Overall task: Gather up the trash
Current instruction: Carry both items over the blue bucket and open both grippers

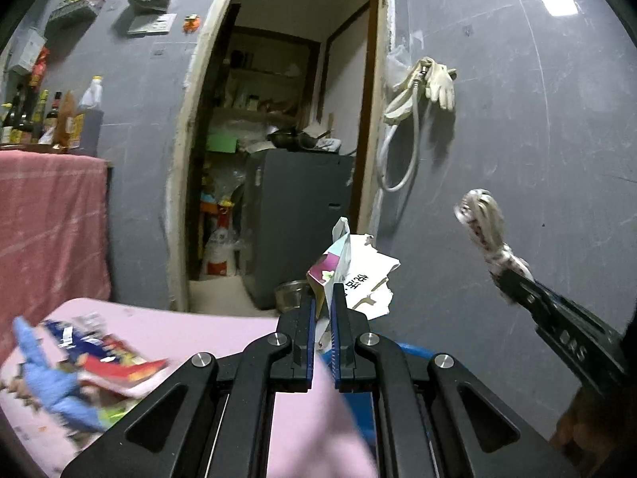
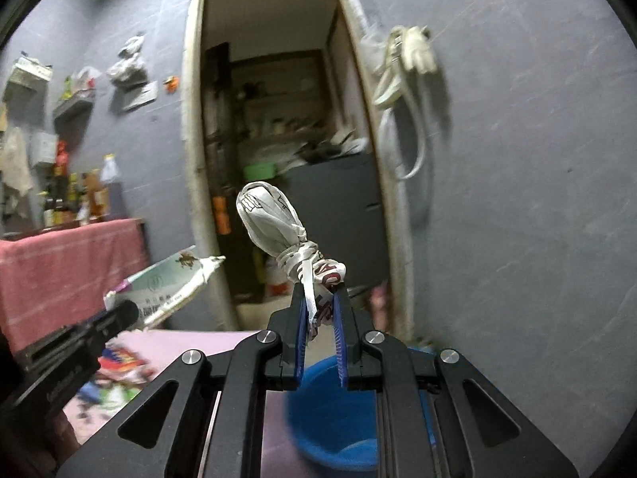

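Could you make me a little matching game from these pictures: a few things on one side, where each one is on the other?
Things:
1. torn carton
2. knotted wrapper
3. blue bucket
4. rubber glove

Places:
a. hanging on the grey wall beside the doorway
b. pinched in the left tool
c. low down, below the right tool
d. pinched in the right tool

Pairs: 1-b, 2-d, 3-c, 4-a

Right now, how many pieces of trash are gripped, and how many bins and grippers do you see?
Gripped trash: 2, torn paper carton and knotted wrapper bundle
Blue bin: 1
Grippers: 2, left gripper and right gripper
Total: 5
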`<control>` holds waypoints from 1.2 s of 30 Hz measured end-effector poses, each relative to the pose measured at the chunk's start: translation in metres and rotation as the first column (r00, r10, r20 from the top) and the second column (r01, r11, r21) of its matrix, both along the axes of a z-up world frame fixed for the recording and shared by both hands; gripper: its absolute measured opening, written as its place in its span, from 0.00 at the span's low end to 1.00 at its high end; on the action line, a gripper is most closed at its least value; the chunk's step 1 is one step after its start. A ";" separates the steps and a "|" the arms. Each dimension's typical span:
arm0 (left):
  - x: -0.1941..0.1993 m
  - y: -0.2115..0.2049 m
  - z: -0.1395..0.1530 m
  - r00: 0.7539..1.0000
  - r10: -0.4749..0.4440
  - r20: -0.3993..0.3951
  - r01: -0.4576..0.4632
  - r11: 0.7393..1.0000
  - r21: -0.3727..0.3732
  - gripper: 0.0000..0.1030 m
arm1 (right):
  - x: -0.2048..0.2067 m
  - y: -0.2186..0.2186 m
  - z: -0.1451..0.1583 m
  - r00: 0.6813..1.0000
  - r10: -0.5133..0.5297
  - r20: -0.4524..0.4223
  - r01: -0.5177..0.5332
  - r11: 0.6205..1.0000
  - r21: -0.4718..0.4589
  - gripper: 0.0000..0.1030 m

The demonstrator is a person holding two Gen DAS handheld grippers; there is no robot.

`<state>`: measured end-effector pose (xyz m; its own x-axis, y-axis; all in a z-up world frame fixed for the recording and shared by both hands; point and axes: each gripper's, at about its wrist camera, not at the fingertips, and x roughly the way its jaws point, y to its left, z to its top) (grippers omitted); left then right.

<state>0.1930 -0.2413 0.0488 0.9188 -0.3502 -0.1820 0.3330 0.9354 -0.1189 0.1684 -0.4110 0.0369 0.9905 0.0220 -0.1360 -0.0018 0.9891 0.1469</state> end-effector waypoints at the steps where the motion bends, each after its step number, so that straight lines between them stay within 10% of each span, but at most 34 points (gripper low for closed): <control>1: 0.008 -0.006 -0.001 1.000 -0.002 -0.003 0.002 1.000 -0.001 0.05 | 0.004 -0.008 -0.001 1.000 -0.023 0.006 0.023 1.000 -0.004 0.10; 11: 0.088 -0.052 -0.030 0.977 -0.034 -0.211 0.038 0.999 0.013 0.05 | 0.036 -0.057 -0.034 0.988 -0.075 -0.134 0.081 0.996 0.034 0.11; 22: 0.134 -0.080 -0.092 0.878 -0.022 -0.479 0.082 0.991 0.104 0.06 | 0.071 -0.077 -0.082 0.922 -0.035 -0.384 0.088 0.989 0.122 0.13; 36: 0.136 -0.078 -0.113 0.843 -0.014 -0.538 0.088 0.990 0.111 0.33 | 0.086 -0.083 -0.103 0.866 0.025 -0.500 0.074 0.981 0.177 0.24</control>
<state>0.3291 -0.3195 -0.0643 0.6468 -0.3340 -0.6856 0.2995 0.9380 -0.1744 0.2541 -0.4936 -0.0658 0.7919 0.0719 -0.6064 0.1443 0.9428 0.3003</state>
